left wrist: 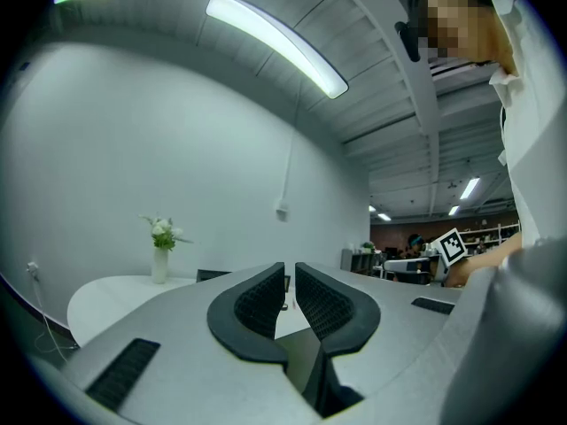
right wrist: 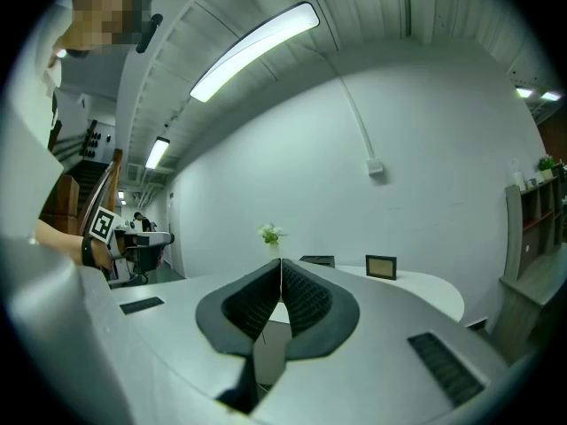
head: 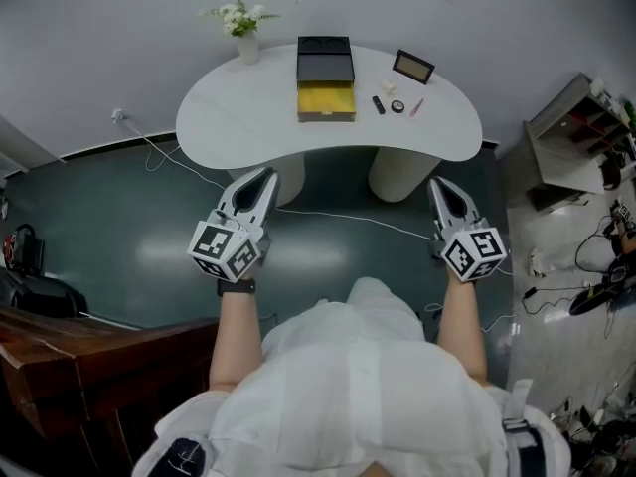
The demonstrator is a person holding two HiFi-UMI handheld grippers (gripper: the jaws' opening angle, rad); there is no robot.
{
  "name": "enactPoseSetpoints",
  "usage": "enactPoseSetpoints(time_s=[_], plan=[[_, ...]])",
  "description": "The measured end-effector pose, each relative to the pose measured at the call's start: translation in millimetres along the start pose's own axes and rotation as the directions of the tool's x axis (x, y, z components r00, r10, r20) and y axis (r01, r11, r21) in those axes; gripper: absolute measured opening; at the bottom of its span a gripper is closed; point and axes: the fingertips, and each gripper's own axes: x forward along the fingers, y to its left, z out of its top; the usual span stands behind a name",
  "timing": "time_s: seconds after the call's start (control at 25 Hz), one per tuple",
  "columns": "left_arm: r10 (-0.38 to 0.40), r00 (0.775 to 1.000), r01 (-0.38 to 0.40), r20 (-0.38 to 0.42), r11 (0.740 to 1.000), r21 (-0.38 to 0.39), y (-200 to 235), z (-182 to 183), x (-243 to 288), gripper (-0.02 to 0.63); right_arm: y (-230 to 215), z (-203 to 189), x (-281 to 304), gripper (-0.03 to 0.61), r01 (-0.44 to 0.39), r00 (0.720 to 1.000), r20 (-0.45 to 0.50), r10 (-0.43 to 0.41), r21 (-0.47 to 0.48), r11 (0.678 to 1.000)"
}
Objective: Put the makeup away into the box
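The makeup lay loose on the white table (head: 238, 117), just to the right of the open box (head: 326, 98) with its yellow lining: a dark tube (head: 379, 104), a small round pot (head: 397, 106) and a pink pencil (head: 416, 106). None was inside. They looked light, hard and smooth. The tube and pencil seemed likely to roll, so each was best pinched across mid-barrel. The left gripper (head: 266, 179) was empty, jaws a slit apart. The right gripper (head: 443, 187) was clenched on nothing. Both were well short of the table.

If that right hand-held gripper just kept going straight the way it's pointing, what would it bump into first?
Most likely the white table, around its near edge; the right hand-held gripper aims there with nothing between. Height is hard to judge.
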Motion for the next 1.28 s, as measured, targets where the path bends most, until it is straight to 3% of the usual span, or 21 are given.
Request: enactPoseSetpoints(time_s=[0.4, 0.72, 1.0, 1.28], plan=[[-0.032, 0.999, 0.031, -0.021, 0.999, -0.009, 9.9, -12.7, 42.4, 0.046, -27.5, -4.0, 33.9, 0.011, 0.005, 1.0, -0.015, -0.005, -0.004, 1.0], [-0.048, 0.997, 0.046, -0.063, 0.998, -0.034, 28.6, -21.9, 126.7, 0.046, -83.9, -11.1, 89.9, 0.011, -0.028, 0.999, -0.039, 0.028, 0.021, 0.999], [-0.062, 0.996, 0.063, -0.065, 0.998, 0.003, 31.3, -6.7, 202.2, 0.046, -136.0, 1.0, 133.6, 0.012, -0.066, 0.997, -0.041, 0.067, 0.027, 0.997], [-0.052, 0.995, 0.054, -0.089, 0.998, 0.023, 34.5, -19.8, 243.6, 0.046, -167.2, -3.5, 167.1, 0.012, -0.11, 0.992, -0.062, 0.111, 0.017, 0.994]])
